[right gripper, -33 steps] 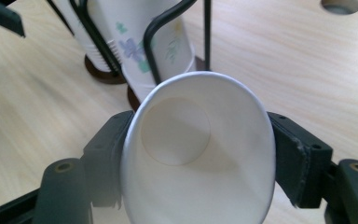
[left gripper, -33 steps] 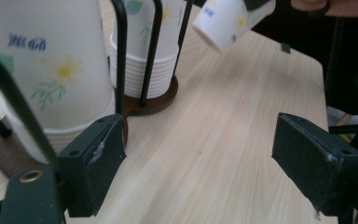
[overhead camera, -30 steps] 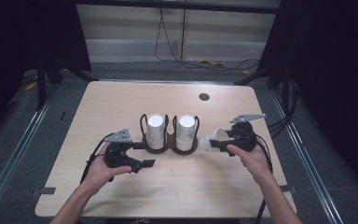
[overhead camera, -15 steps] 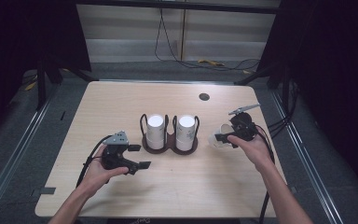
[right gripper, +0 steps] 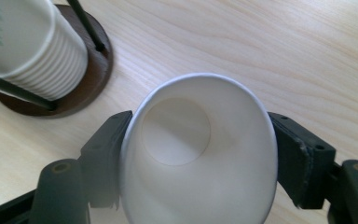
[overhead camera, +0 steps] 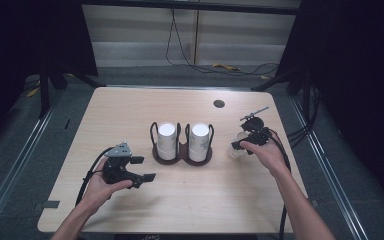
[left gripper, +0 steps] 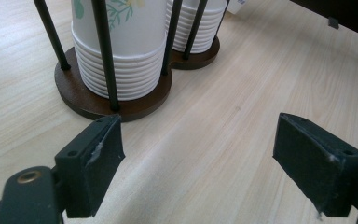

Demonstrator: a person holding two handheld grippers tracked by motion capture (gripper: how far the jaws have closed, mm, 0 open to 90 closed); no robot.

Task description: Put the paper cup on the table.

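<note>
A white paper cup (right gripper: 196, 149) sits between the jaws of my right gripper (right gripper: 198, 161), its mouth toward the camera and its rim pressed into an oval. The jaws have just been opening, and both pads still touch the cup. In the high view this gripper (overhead camera: 237, 146) holds the cup (overhead camera: 240, 140) low over the table, right of the dark wooden cup holder (overhead camera: 180, 156). Two stacks of paper cups (overhead camera: 166, 137) (overhead camera: 200, 137) stand in the holder. My left gripper (overhead camera: 147, 168) is open and empty at the front left, facing the holder's base (left gripper: 74, 91) and the nearer stack (left gripper: 121, 56).
The light wooden table (overhead camera: 130, 110) has a small round dark grommet (overhead camera: 219, 103) near its back right. Black cables trail from both grippers. Dark floor and metal rails surround the table.
My right gripper has tipped downward with the cup and shifted slightly away from the holder. The left gripper has stayed in place.
</note>
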